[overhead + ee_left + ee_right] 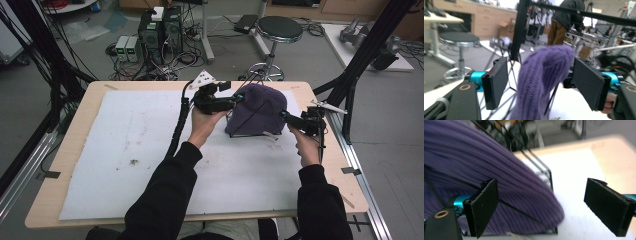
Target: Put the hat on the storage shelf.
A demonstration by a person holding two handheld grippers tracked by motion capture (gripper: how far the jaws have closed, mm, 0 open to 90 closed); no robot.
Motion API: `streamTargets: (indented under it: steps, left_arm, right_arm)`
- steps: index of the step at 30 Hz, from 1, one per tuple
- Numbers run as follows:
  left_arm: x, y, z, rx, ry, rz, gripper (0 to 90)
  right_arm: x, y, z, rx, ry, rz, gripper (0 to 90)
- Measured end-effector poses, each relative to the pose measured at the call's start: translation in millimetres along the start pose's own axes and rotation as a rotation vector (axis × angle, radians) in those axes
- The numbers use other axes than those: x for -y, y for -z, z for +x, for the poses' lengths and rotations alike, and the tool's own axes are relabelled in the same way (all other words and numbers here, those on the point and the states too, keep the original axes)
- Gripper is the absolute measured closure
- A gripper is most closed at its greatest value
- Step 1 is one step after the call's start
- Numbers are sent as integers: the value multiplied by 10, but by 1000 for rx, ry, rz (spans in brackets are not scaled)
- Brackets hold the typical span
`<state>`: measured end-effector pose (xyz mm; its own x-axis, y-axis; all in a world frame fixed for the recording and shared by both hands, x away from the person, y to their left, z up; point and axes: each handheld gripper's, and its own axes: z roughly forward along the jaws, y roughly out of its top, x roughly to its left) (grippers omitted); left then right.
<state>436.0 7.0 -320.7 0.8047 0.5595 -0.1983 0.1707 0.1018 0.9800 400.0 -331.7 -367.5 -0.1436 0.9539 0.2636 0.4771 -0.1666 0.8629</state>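
A purple knit hat [257, 111] is draped over a black wire stand [245, 135] on the white foam mat [135, 150], at the table's far right. My left gripper [239, 98] is at the hat's upper left side. In the left gripper view its jaws stand wide apart, with the hat's crown [541, 72] rising between them, untouched by either pad. My right gripper [285, 115] is at the hat's right edge. The right gripper view has the gripper [546, 206] open, the hat's lower side [499, 175] and a wire of the stand [550, 178] between its jaws.
The wooden table's edge [330, 130] lies just right of the hat. A black frame post [360, 55] slants up at the right. Beyond the table stand a stool [279, 28] and computer towers [160, 30] with cables. A person [566, 20] stands far off.
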Motion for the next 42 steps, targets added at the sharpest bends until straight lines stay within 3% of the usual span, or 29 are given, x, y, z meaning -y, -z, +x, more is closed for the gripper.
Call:
streamTargets:
  steps: [3, 8, 11, 15, 18, 21, 24, 26, 29, 33, 38, 42]
  left_arm:
    - [-63, 167, 25, -50, -20, -64, 256]
    - [-141, 471, 5, -205, -84, -160, 212]
    - [-149, 683, -2, -285, -122, -204, 201]
    - [-155, 1032, 16, -389, -170, -244, 201]
    - [-168, 1326, 51, -452, -213, -268, 201]
    - [-192, 1622, 99, -513, -246, -265, 199]
    - [-209, 1925, 125, -570, -249, -302, 193]
    - [-193, 2106, 123, -597, -254, -316, 185]
    - [-120, 2309, 110, -626, -263, -299, 173]
    - [6, 2503, 114, -661, -252, -300, 173]
    - [125, 2626, 154, -689, -216, -264, 171]
    - [189, 2725, 165, -721, -216, -265, 171]
  right_arm:
    - [-33, 135, 76, -19, 27, -102, 114]
    - [-41, 308, 231, 24, 108, -296, 114]
    - [-35, 394, 330, 26, 150, -400, 114]
    - [-17, 498, 419, 24, 201, -479, 113]
    - [9, 588, 442, 19, 211, -520, 113]
    - [35, 688, 441, 48, 240, -526, 113]
    - [84, 768, 427, 42, 240, -521, 113]
    - [142, 794, 424, 44, 254, -518, 113]
    - [233, 797, 413, 39, 255, -494, 113]
    - [334, 797, 384, 44, 248, -474, 113]
    - [433, 784, 329, 50, 232, -452, 113]
    - [480, 781, 280, 59, 226, -443, 113]
